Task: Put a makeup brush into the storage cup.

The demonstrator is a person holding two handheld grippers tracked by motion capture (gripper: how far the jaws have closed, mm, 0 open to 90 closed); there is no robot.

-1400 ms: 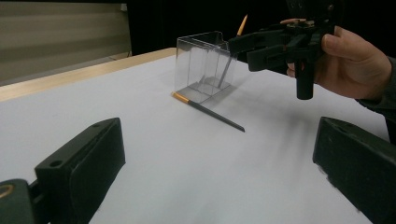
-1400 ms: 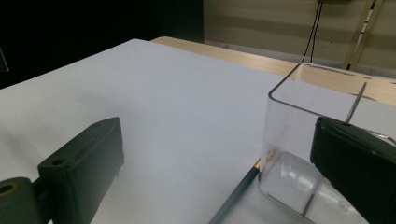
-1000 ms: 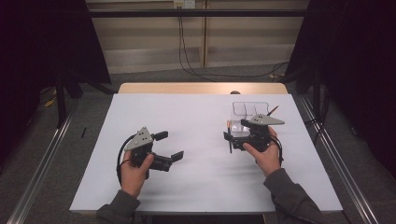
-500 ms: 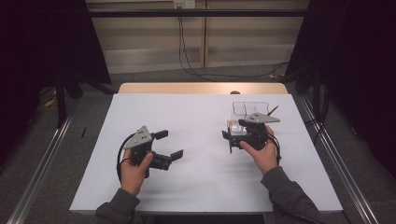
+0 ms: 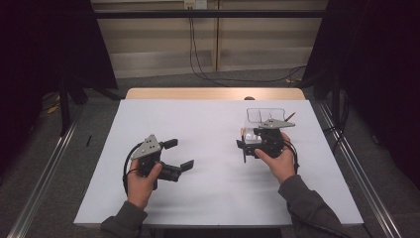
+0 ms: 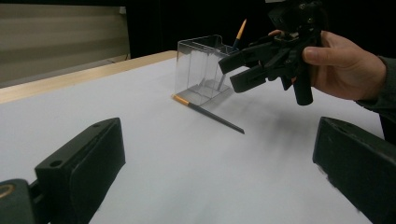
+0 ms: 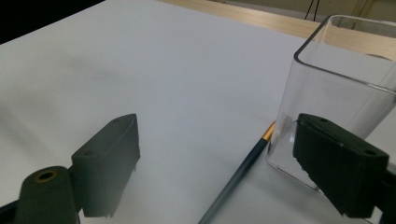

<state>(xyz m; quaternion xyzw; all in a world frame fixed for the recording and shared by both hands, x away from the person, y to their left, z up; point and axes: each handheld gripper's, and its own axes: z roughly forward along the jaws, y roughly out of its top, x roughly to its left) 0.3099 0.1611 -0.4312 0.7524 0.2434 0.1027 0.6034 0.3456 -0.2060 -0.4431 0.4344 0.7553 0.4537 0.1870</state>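
A clear square box (image 6: 203,70) stands at the right of the white table, with an orange-tipped pencil (image 6: 240,30) leaning inside it. A second dark pencil (image 6: 208,113) with an orange end lies flat on the table against the box's base. My right gripper (image 5: 243,141) hovers beside the box (image 5: 265,116), open. Its jaws have just been closing a little, with the lying pencil (image 7: 238,175) on the table below the gap and untouched. My left gripper (image 5: 179,153) rests low at the table's left, open and holding nothing.
White paper covers the table (image 5: 198,198), whose wooden far edge (image 5: 213,93) shows beyond it. Metal rails run along the floor on both sides. Cables hang at the back wall. A wide bare stretch of table lies between the two grippers.
The right hand and wrist have swung slightly to the left behind their gripper. The left hand has kept still.
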